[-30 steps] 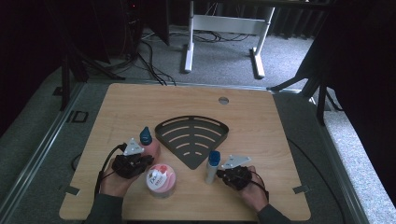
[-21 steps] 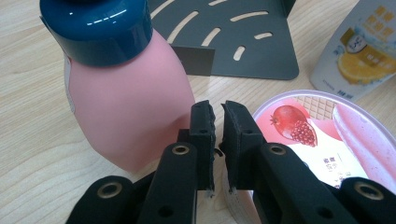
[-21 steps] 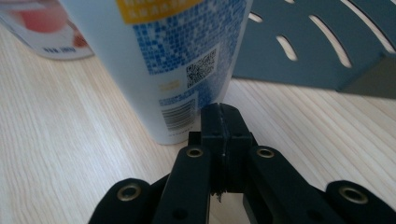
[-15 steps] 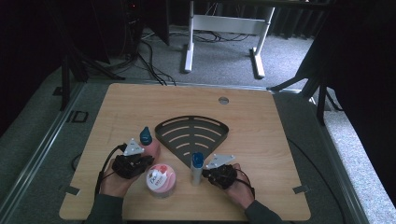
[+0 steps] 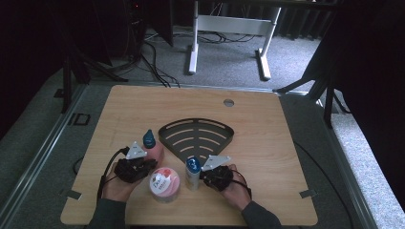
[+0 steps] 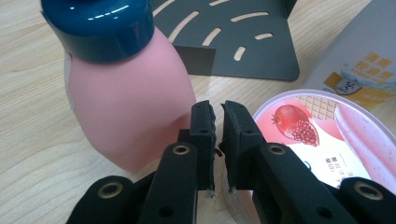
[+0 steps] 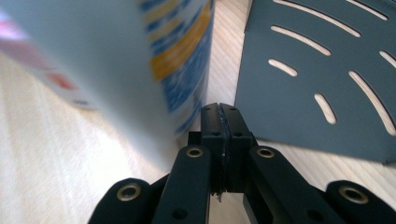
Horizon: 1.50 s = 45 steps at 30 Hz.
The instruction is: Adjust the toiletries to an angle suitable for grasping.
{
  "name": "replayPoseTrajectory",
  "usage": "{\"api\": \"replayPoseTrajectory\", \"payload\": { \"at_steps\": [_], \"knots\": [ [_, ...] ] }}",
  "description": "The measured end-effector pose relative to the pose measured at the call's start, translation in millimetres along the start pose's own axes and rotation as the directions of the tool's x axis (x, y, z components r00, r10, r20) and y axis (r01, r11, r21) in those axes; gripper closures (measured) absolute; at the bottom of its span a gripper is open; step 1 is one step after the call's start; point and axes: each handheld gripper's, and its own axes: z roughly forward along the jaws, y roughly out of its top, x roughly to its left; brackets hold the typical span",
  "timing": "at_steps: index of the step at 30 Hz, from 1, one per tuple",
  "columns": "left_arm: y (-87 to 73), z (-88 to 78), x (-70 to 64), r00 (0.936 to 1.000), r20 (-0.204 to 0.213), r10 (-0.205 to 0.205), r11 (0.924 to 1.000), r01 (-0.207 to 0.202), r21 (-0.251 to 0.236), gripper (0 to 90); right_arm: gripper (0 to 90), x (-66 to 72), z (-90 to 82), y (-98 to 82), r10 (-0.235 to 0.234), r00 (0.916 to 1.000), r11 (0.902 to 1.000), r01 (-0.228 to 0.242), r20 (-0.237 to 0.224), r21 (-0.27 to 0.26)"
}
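so the right gripper (image 5: 206, 174) has its jaws pressed together on nothing, nudged right up against the upright blue-capped bottle (image 5: 193, 172) that stands just to its left, with the slotted black rack (image 5: 197, 135) just ahead of both on the counter (image 5: 267, 143).

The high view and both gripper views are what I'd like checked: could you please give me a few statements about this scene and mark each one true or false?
1. The pink bottle has a dark blue cap. True.
2. The right gripper has its jaws wide open. False: they are shut, with nothing between them.
3. The dark slotted rack lies flat on the wooden table. True.
4. The round tub sits on the rack. False: it stands on the table, between the two grippers.
5. The left gripper clamps the pink bottle. False: the bottle stands beside its jaws.
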Motion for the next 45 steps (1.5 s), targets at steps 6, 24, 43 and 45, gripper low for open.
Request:
{"api": "replayPoseTrajectory", "payload": {
  "at_steps": [6, 24, 43, 45],
  "knots": [
    [-1.4, 0.3, 0.2, 1.0, -0.001, -0.006, 1.0, 0.006, -0.001, 82.9, 90.0, 11.3, -19.2, -12.3, -0.015, 0.9999, 0.9999, 0.015, -0.005, -0.004],
    [-3.8, 1.4, 1.1, 1.0, 0.002, -0.007, 0.9999, 0.007, 0.012, 83.1, 90.0, 26.1, -12.4, -10.9, -0.058, 0.9974, 0.9983, 0.059, -0.042, 0.0],
    [-4.7, 1.4, 1.8, 0.9999, 0.006, -0.009, 0.9999, 0.009, 0.008, 83.5, 90.0, 6.8, 15.9, 21.8, -0.064, 0.9976, 0.9979, 0.064, -0.027, -0.007],
    [-5.0, 0.8, 2.0, 0.9999, 0.005, -0.009, 0.9999, 0.009, 0.009, 83.6, 90.0, 6.1, 21.0, 27.0, -0.063, 0.9975, 0.998, 0.062, -0.032, -0.009]
  ]
}}
